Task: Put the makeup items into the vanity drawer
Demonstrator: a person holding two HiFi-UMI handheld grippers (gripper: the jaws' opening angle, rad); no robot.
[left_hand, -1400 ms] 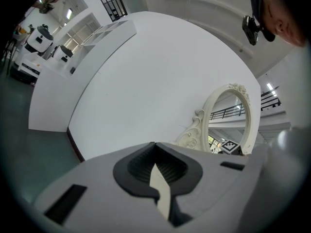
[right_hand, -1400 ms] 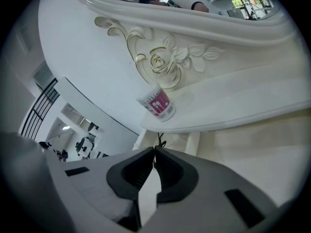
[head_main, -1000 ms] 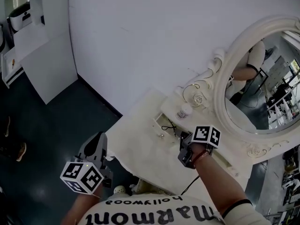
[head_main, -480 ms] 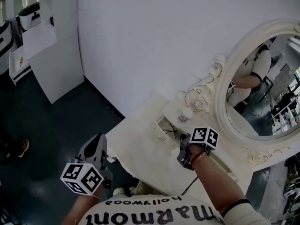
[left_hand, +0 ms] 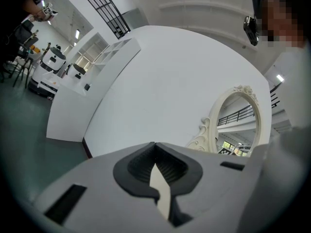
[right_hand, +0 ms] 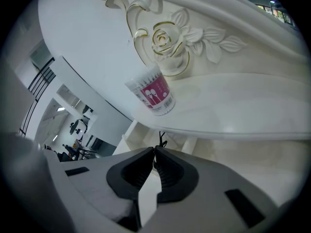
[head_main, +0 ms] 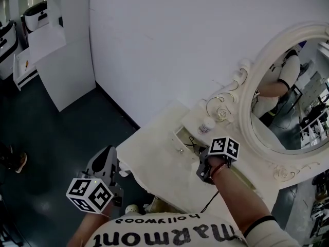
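The right tool is clenched, a thin black item pinched at its tip. It hangs just beside the open drawer, near the counter's back edge. A swab tub stands on the raised shelf behind the drawer, under the mirror. The left tool is clenched on nothing, off the counter's front left corner.

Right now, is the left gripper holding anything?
No, the left gripper has its fingers pressed together with nothing between them.
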